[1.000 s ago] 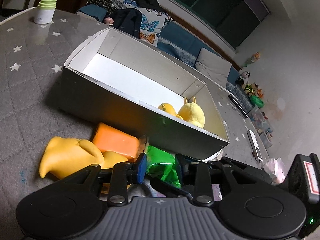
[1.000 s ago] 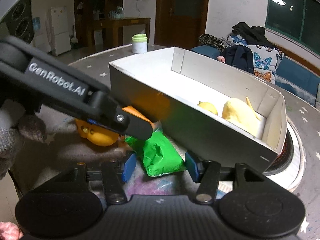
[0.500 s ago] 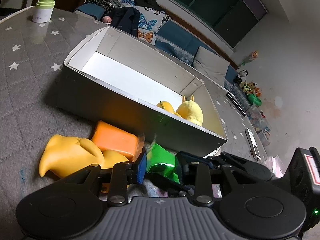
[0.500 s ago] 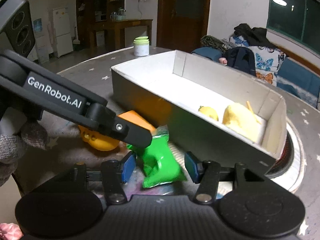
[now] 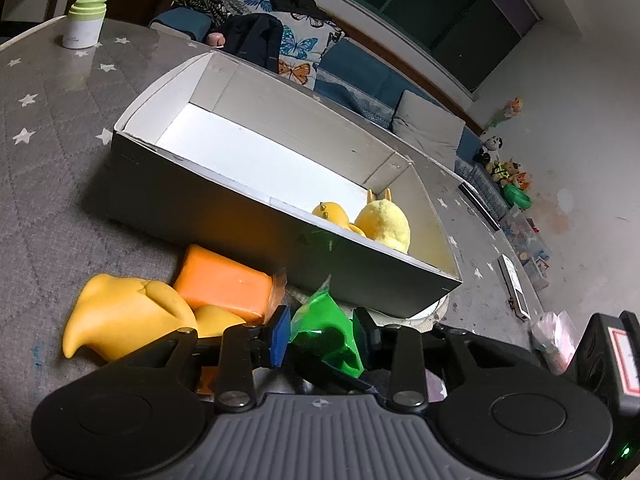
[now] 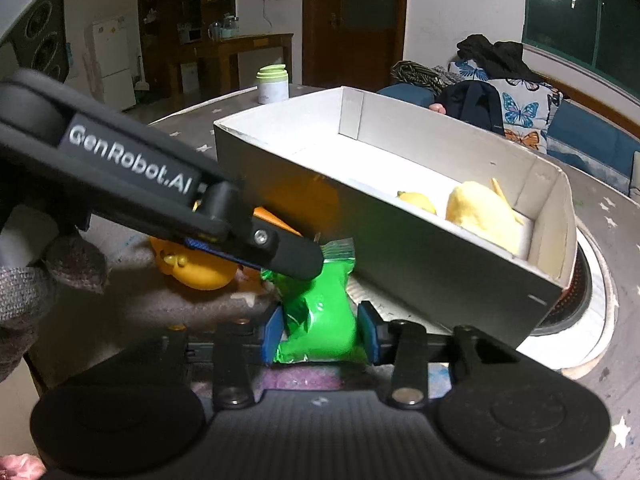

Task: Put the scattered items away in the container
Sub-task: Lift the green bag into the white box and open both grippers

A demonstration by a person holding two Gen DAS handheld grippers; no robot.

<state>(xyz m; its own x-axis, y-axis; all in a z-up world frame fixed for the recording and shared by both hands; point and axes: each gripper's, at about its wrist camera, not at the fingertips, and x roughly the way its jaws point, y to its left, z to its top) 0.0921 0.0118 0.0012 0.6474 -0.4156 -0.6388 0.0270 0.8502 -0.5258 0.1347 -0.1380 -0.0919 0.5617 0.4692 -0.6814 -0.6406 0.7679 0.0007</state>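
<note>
Item: green packet (image 6: 318,316), which a second ago was lying loose on the desk (image 5: 36,184) and is now being pinched by both pairs of fingers, the right gripper (image 6: 320,334) closing on its lower body at lower centre of the right view and the left gripper (image 5: 320,330) pinching its upper part. We are lifting it just beside the near wall of the white box (image 5: 248,216), which is already holding a yellow plush (image 5: 384,226) at its right end. Pending lower left in the left view: orange packet (image 5: 222,286), yellow duck toy (image 5: 124,318).
</note>
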